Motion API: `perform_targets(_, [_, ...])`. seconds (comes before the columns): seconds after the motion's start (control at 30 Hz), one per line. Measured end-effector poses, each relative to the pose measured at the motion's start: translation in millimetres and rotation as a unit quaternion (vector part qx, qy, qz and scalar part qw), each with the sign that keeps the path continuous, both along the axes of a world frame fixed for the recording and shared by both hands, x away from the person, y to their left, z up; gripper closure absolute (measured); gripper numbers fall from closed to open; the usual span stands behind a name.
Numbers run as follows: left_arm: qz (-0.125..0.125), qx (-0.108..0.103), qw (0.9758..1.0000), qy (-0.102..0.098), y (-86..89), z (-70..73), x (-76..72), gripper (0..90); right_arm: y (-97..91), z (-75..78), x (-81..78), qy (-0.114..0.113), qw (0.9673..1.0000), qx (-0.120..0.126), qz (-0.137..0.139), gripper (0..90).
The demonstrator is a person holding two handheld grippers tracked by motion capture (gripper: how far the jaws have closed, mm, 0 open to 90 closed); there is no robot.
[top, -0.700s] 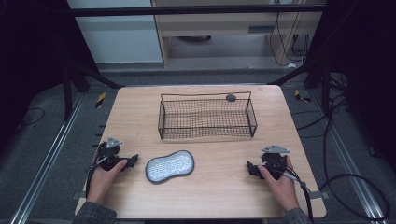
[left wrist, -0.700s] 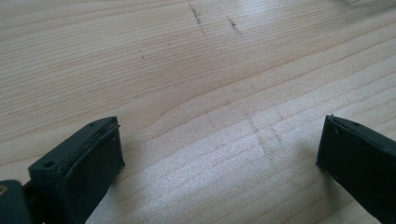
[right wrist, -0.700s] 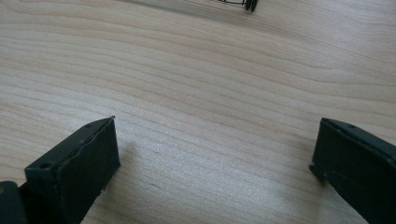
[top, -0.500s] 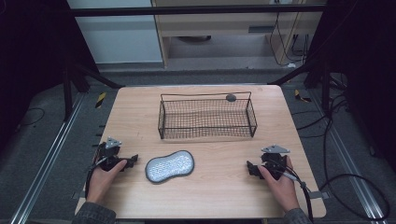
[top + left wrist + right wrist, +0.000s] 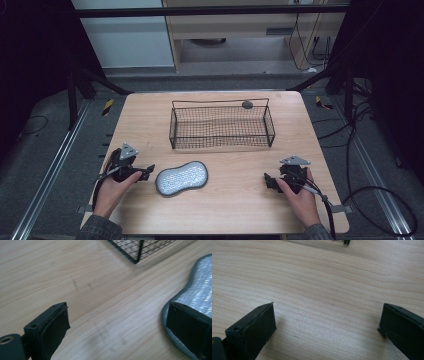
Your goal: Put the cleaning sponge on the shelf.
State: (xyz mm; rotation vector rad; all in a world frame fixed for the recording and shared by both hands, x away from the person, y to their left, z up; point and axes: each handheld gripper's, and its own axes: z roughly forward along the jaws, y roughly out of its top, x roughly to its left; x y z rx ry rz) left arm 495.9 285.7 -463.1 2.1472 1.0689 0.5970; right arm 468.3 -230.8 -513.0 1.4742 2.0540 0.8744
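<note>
A pale wooden desk (image 5: 235,200) is seen from above, and a black wire basket (image 5: 222,125) is set toward its far middle. A small dark round object (image 5: 247,104) is perched at the basket's far rim; what it is cannot be told. Nearer the person, a silvery peanut-shaped pad with a grey border (image 5: 181,178) is laid flat on the wood, left of centre.

The left tongs (image 5: 148,171) are held low at the near left of the desk, pointed toward the pad and just beside its left end. In the left gripper view the jaws are spread wide, nothing gripped between them; bare wood is seen in the gap, the pad (image 5: 197,295) is partly covered by the right-hand jaw, and a corner of the basket (image 5: 137,250) is caught at the top.

The right tongs (image 5: 269,181) are held at the near right, well apart from the pad. In the right gripper view the jaws are likewise parted wide over bare wood, with nothing held.
</note>
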Motion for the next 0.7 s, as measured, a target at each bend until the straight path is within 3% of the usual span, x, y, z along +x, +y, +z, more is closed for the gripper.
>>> perform_targets(0.1, [-0.020,0.014,0.9996,0.014,-13.2,6.1,3.5,4.1,0.1,0.1,-0.1,0.001,1.0000,0.001,-0.001,0.7])
perform_targets(0.2, [-0.033,0.013,0.9988,0.034,-20.6,7.7,5.9,3.5,0.1,0.1,0.0,0.001,1.0000,0.001,-0.001,0.7])
perform_targets(0.27, [-0.056,0.029,0.9969,0.048,-34.1,11.8,7.2,3.7,0.1,0.1,-0.1,0.001,1.0000,0.001,-0.001,0.7])
perform_targets(0.33, [-0.071,0.027,0.9954,0.058,-43.4,15.8,7.2,3.7,0.1,0.1,0.0,0.001,1.0000,0.001,-0.001,0.8])
perform_targets(0.53, [-0.114,0.057,0.9890,0.075,-69.5,26.0,6.9,3.6,0.1,0.1,0.0,0.001,1.0000,0.001,-0.001,0.8])
perform_targets(0.57, [-0.114,0.057,0.9890,0.075,-69.5,26.0,6.9,3.4,0.1,0.1,0.0,0.001,1.0000,0.001,-0.001,0.8])
perform_targets(0.6, [-0.127,0.065,0.9866,0.079,-76.0,27.8,7.0,3.3,0.1,0.1,-0.1,0.001,1.0000,0.001,-0.001,0.7])
perform_targets(0.67, [-0.132,0.068,0.9853,0.084,-78.8,28.0,7.4,3.1,0.1,0.1,-0.1,0.001,1.0000,0.001,-0.001,0.8])
perform_targets(0.7, [-0.135,0.076,0.9835,0.094,-83.7,27.3,8.0,3.1,0.2,0.1,-0.1,0.001,1.0000,0.001,-0.001,0.8])
